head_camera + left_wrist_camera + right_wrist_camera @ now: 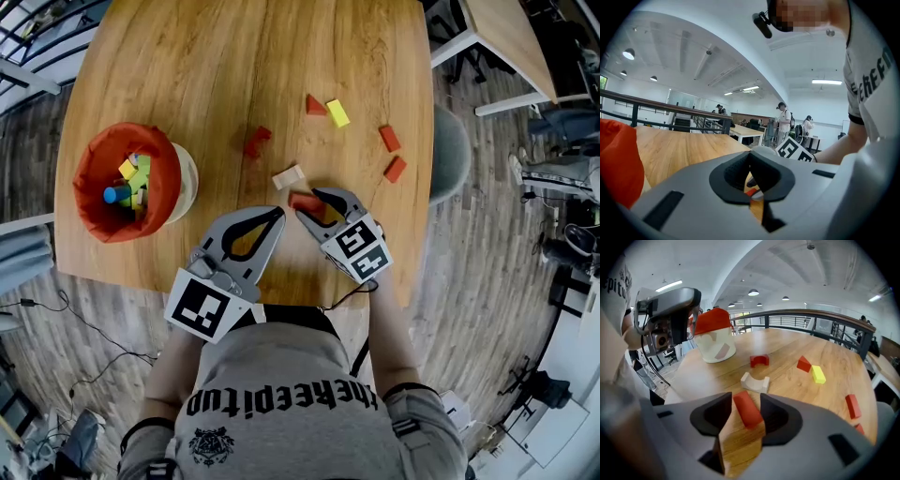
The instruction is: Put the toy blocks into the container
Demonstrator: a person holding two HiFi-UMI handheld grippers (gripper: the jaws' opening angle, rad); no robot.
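- Fingers (710,414) of the right gripper (746,403): spread wide and angled down at the counter (787,345). They straddle one red block (747,409) that lies flat on the wood. The pads are not pressing on it, and a gap shows on its left side.
- Fingers of the left gripper (277,215): tips closed together with nothing between them, just left of the right pair.
- Container (712,348): orange-lined tub, well beyond the right fingers and to their left. The head view shows several blocks already inside.
- Loose stock: cream arch block (755,382) just beyond the right fingertips; red arch (759,360) farther on; red wedge (803,364), yellow block (818,374) and red bar (852,406) off to their right.
- Step in hand, by judgement: pick-up of the red block, with the task partway done.
- Next move calls for closing squarely on the block's long sides, lifting, carrying it left over the container rim and releasing.
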